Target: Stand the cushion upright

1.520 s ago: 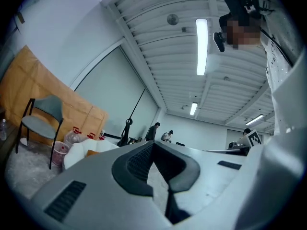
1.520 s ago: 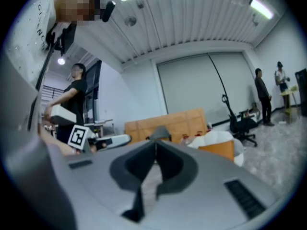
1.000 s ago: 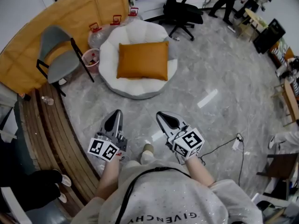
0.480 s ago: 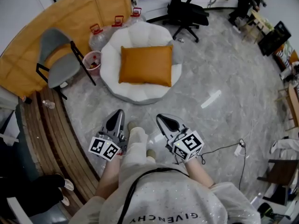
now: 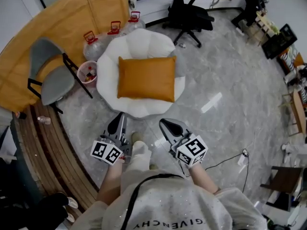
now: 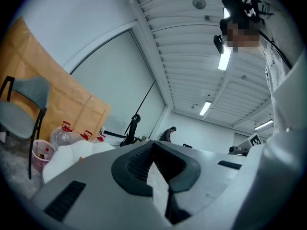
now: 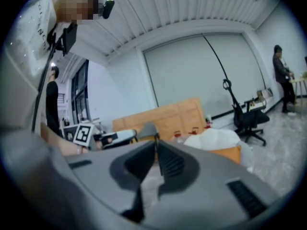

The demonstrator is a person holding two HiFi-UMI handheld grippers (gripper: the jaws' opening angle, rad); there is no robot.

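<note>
Both of our grippers are held low in front of us. The left gripper (image 5: 118, 122) and the right gripper (image 5: 169, 125) each have their jaws closed together with nothing between them. We see the orange cushion (image 5: 146, 78) lying flat on the white round seat (image 5: 144, 42) on the floor, ahead of both grippers and apart from them. To the seat's left stands a grey chair (image 5: 50, 78), and clear water jugs (image 5: 112, 32) sit behind it.

A grey chair (image 5: 53, 83), a pink bin (image 5: 88, 74) and water jugs (image 5: 94, 43) stand along the tan panel (image 5: 57, 18).
</note>
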